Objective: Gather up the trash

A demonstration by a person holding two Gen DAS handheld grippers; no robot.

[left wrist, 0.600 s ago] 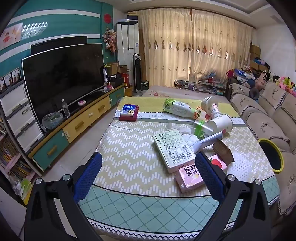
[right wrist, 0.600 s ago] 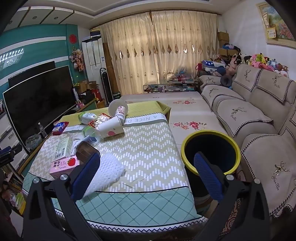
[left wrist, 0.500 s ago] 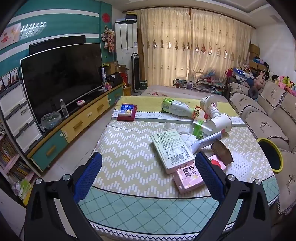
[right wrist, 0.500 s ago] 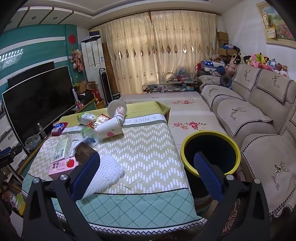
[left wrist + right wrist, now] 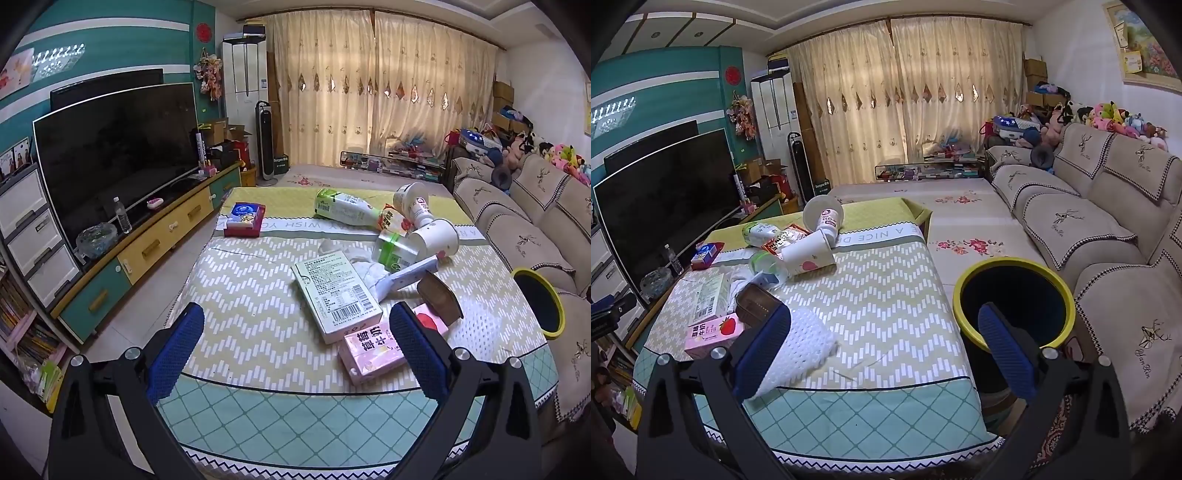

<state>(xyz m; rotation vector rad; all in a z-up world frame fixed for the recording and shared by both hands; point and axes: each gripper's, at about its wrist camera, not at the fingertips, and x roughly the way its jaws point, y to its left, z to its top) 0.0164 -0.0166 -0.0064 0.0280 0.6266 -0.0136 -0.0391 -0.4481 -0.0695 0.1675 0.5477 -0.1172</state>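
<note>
Left wrist view | both claws wide, empty | table (image 5: 258, 295) littered | yellow-rimmed bin (image 5: 1014, 295) beside sofa (image 5: 1108, 229)

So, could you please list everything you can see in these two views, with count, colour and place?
Table: one, yellow, white and teal patterned cloth, centre.
Bin: one, dark with yellow rim, on the floor between table and sofa.
Pink carton: one, pink, near table edge.
Flat box: one, white-green, mid-table.
Foam net: one, white, near edge.
Paper cups: two, white, lying tipped at the far side.
Bottle: one, green-white, lying at the far end.
Tissue pack: one, red-blue, far corner on the TV side.
TV: one, black, on the cabinet by the teal wall.
Sofa: one, beige, along the opposite wall.
Left gripper: one, black, blue pads, open.
Right gripper: one, same, open.
</note>
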